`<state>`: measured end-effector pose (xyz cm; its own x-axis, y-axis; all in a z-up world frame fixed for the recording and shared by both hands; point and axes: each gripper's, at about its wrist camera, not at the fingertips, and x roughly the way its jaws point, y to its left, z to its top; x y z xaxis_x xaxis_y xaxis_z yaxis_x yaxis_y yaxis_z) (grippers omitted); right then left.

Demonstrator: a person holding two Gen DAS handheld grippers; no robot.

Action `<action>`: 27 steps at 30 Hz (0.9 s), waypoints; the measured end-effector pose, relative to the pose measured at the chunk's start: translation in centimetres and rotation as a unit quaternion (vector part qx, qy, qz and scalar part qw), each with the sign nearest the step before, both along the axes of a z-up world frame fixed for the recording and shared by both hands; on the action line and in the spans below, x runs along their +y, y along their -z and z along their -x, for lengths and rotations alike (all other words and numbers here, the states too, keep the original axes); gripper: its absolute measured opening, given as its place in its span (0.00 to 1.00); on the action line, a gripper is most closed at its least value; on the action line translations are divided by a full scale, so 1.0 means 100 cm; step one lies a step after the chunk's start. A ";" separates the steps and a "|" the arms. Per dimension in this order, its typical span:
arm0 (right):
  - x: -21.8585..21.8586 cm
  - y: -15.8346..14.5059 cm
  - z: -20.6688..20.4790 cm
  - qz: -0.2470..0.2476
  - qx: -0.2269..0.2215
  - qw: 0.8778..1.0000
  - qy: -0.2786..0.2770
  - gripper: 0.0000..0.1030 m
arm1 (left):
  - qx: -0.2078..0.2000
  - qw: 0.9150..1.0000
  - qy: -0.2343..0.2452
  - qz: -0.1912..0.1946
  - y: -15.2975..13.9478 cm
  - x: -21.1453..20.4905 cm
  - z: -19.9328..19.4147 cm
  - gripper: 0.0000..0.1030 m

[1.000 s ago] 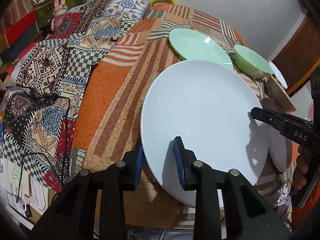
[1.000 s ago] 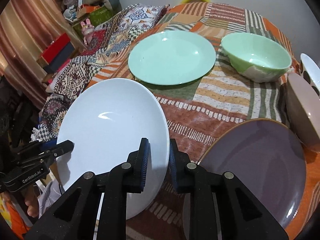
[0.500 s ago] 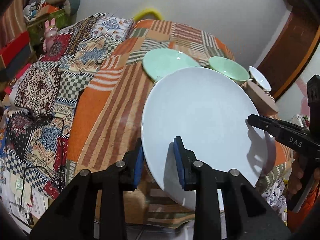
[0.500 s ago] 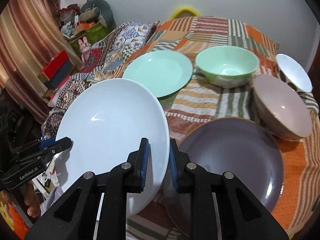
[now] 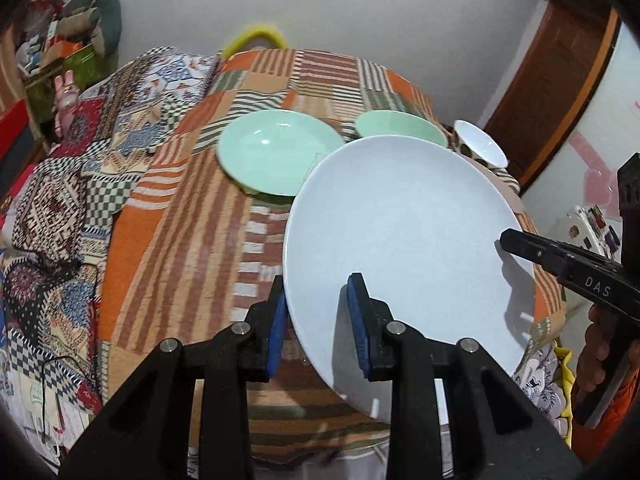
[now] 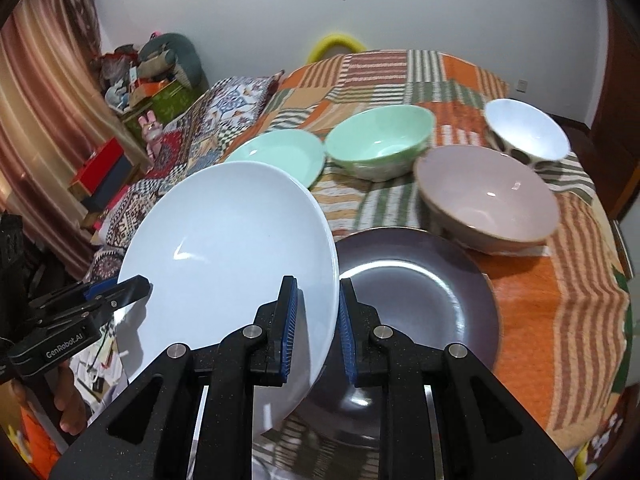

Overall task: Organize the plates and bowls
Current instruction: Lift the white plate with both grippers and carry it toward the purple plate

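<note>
A large white plate (image 5: 404, 248) is held in the air above the table, gripped on opposite rims by both grippers. My left gripper (image 5: 316, 320) is shut on its left rim. My right gripper (image 6: 314, 320) is shut on its right rim; the plate also shows in the right wrist view (image 6: 228, 248). Below it a dark purple plate (image 6: 416, 300) lies on the table. Behind stand a mint green plate (image 5: 276, 156), a mint green bowl (image 6: 380, 140), a pinkish bowl (image 6: 484, 200) and a white spotted bowl (image 6: 528, 136).
The round table carries a striped orange patchwork cloth (image 5: 180, 248). A bed with patterned blankets (image 5: 60, 184) lies to the left, with cluttered boxes (image 6: 144, 84) behind it. A wooden door (image 5: 560, 80) stands at the right.
Both grippers have lifted the white plate higher off the table and tilted it; the purple plate below and the far bowls have come more into view.
</note>
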<state>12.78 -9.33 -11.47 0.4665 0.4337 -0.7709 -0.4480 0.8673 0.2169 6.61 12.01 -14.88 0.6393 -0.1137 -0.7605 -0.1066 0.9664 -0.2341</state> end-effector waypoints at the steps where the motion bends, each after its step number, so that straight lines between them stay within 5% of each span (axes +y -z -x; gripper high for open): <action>1: -0.004 -0.001 0.000 -0.001 -0.001 1.000 0.005 0.18 | 0.000 1.000 0.006 -0.002 0.000 -0.005 -0.002 0.28; 27: -0.078 0.037 -0.001 -0.001 0.052 0.994 0.094 0.18 | 0.055 0.995 0.084 -0.012 0.042 -0.081 -0.049 0.28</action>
